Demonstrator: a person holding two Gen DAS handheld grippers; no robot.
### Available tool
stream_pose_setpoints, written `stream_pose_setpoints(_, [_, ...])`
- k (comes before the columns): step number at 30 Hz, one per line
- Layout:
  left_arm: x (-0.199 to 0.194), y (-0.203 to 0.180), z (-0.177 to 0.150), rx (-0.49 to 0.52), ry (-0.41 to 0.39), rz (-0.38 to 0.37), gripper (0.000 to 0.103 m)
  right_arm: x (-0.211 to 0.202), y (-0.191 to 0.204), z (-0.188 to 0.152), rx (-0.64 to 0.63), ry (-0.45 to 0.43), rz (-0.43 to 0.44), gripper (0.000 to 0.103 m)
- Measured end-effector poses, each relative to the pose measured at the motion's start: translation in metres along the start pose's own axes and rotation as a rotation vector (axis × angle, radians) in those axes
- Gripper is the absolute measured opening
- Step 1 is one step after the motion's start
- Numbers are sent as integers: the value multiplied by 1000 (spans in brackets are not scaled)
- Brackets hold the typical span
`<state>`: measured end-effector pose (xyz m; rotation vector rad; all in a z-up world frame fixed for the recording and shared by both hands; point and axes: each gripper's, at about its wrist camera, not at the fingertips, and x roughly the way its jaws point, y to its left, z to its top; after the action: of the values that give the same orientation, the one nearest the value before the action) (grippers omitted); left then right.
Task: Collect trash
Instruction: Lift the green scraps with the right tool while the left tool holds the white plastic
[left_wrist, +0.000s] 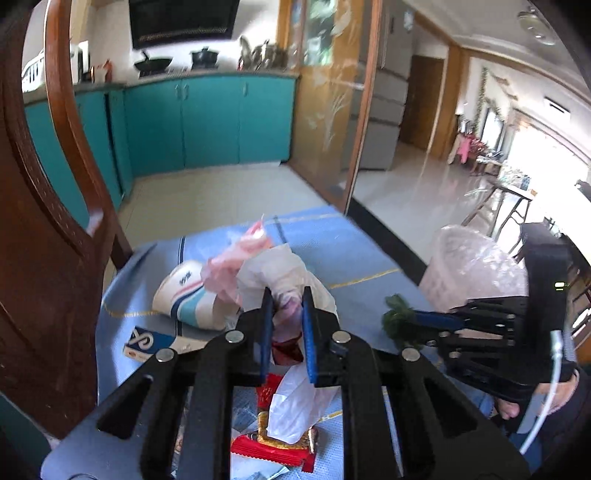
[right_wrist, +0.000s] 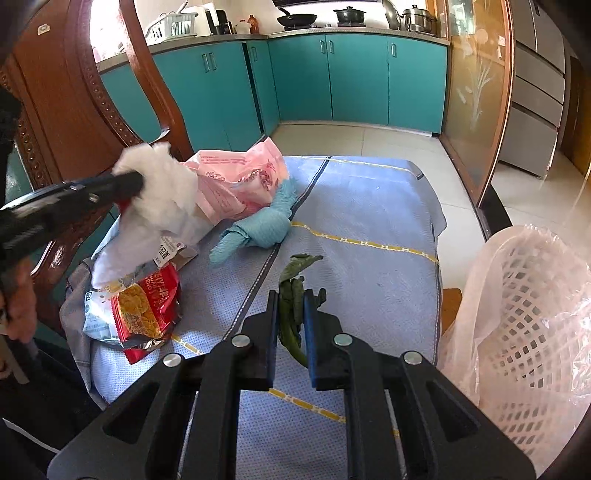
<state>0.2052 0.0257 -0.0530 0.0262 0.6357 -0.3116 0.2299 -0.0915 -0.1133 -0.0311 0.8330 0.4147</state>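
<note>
My left gripper (left_wrist: 287, 297) is shut on a crumpled white plastic bag (left_wrist: 280, 273) and holds it above the blue tablecloth (left_wrist: 332, 243); in the right wrist view the same bag (right_wrist: 162, 192) hangs from that gripper at the left. My right gripper (right_wrist: 290, 295) is shut on a wilted green vegetable leaf (right_wrist: 291, 284), which also shows in the left wrist view (left_wrist: 397, 317). A red snack wrapper (right_wrist: 146, 310), a pink plastic bag (right_wrist: 240, 177) and a teal rag (right_wrist: 258, 229) lie on the cloth. A white lattice bin lined with a clear bag (right_wrist: 532, 325) stands at the right.
A carved wooden chair back (right_wrist: 74, 110) stands at the table's left. A blue and white carton (left_wrist: 144, 343) and a striped white package (left_wrist: 188, 295) lie on the cloth. Teal kitchen cabinets (right_wrist: 332, 81) and a tiled floor lie beyond the table.
</note>
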Motion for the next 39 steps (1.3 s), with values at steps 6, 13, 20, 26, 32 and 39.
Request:
stream_pose_setpoints(6, [-5,-3,4,13,-26,-1,15,7,10,0,-30,12,-5,14])
stream_pose_setpoints(13, [-5,2,3,7,-37,17,15,8,17,-3,-69,7,-41,14])
stream_pose_setpoints(20, [-3,0,2,23,-42,38,15,7,18,-4,-81,9,-49,14])
stream_pose_setpoints(26, [-2,-1,1,32,-48,74,15,7,19,-4,-86,-3,-76,14])
stream_pose_setpoints(32, [-1,-2,2,44,-49,124,15,4,19,-3,-89,-17,-106,14])
stream_pose_setpoints(39, [-1,-1,1,46,-47,139,15,3,20,-3,-96,-23,-118,14])
